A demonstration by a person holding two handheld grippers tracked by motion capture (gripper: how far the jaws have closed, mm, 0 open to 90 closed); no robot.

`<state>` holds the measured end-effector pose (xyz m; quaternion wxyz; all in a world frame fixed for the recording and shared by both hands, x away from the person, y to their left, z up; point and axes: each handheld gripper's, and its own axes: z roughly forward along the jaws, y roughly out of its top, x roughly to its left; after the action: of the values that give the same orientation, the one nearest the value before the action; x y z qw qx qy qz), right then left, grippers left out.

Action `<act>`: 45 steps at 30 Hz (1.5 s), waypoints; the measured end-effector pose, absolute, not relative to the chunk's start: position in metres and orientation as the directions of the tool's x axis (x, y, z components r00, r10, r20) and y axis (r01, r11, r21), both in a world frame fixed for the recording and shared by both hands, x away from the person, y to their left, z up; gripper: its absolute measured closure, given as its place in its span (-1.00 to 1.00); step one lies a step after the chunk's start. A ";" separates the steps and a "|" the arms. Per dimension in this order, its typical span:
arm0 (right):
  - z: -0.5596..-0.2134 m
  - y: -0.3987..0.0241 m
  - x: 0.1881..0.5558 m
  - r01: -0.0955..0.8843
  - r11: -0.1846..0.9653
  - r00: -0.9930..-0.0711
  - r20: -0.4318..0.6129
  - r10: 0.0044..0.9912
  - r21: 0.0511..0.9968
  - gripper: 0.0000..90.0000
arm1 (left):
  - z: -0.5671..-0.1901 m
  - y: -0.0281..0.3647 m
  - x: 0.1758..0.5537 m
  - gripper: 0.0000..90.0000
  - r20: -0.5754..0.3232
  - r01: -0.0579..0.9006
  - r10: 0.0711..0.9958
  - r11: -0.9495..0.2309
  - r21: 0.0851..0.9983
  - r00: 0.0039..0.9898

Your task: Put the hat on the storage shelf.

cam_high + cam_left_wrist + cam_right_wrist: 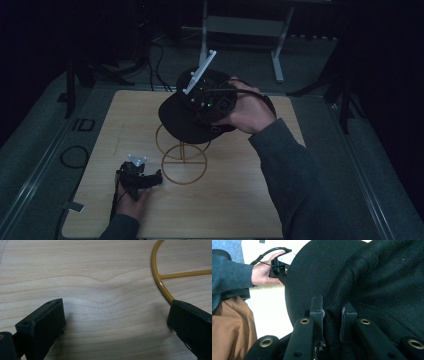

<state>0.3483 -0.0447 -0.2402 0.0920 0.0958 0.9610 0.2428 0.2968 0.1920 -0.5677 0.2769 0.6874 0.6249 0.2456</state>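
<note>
While the left gripper (141,176) rests low on the table (235,200) near its front left part, its jaws are spread wide with nothing between them; in the left gripper view the two black jaws sit far apart on the pale wood, and the right one is just beside the yellow wire ring (160,282); a hand (131,204) holds this gripper from behind; just to its right stands the wire stand (184,159), a thin yellow frame with a round ring flat on the table and another ring higher up; over the stand is the black cap (186,117), tilted, with its brim pointing to the left; the right gripper (332,315) holds the cap, and in the right gripper view its jaws pinch a fold of the black cloth (372,290) tight; the right hand (248,112) grips that gripper from the right, and a grey sleeve (295,175) runs down to the bottom edge.
</note>
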 end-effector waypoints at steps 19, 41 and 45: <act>-0.240 -0.019 0.339 0.084 0.876 -0.976 -0.137 0.168 0.476 0.71 | -0.568 0.192 0.297 -0.97 -0.008 0.722 0.995 -0.067 0.688 0.100; -0.245 0.000 0.330 0.048 0.895 -0.983 -0.139 0.121 0.443 0.69 | -0.568 0.192 0.297 -0.97 -0.008 0.723 0.995 -0.068 0.688 0.101; -0.245 0.003 0.327 0.041 0.897 -0.984 -0.139 0.113 0.441 0.69 | -0.568 0.192 0.297 -0.97 -0.006 0.724 0.995 -0.071 0.686 0.103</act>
<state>0.3267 0.0029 -0.2448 0.0808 0.0398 0.9705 0.2237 0.2968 0.1920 -0.5676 0.2761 0.6894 0.6232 0.2451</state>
